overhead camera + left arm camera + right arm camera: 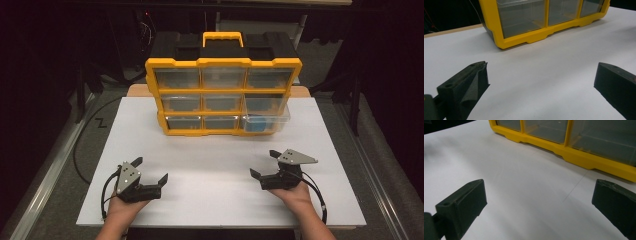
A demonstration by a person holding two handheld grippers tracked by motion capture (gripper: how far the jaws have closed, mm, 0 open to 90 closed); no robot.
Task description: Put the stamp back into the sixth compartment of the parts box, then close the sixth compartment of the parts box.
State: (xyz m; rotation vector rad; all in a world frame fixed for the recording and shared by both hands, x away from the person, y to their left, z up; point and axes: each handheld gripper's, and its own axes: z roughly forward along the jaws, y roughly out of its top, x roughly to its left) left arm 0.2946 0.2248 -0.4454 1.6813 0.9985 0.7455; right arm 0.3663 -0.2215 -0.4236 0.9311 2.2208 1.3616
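A yellow and black organizer case point(222, 95) with clear drawers stands upright at the back middle of the white table point(220, 165). Its bottom-right drawer point(265, 120) is pulled out a little and holds something blue point(256, 125). My left gripper point(150, 171) rests at the front left, open, with nothing between its jaws. My right gripper point(265, 164) rests at the front right, also open and holding nothing. The left gripper view shows the case's lower left corner point(499, 42) ahead of the open jaws. In the right gripper view the case's yellow bottom rail point(579, 157) lies ahead.
The white table top ends in a near edge point(220, 225) just past the hands. A black cable point(80, 145) loops on the grey floor at the left. Dark furniture legs stand behind and to both sides of the table.
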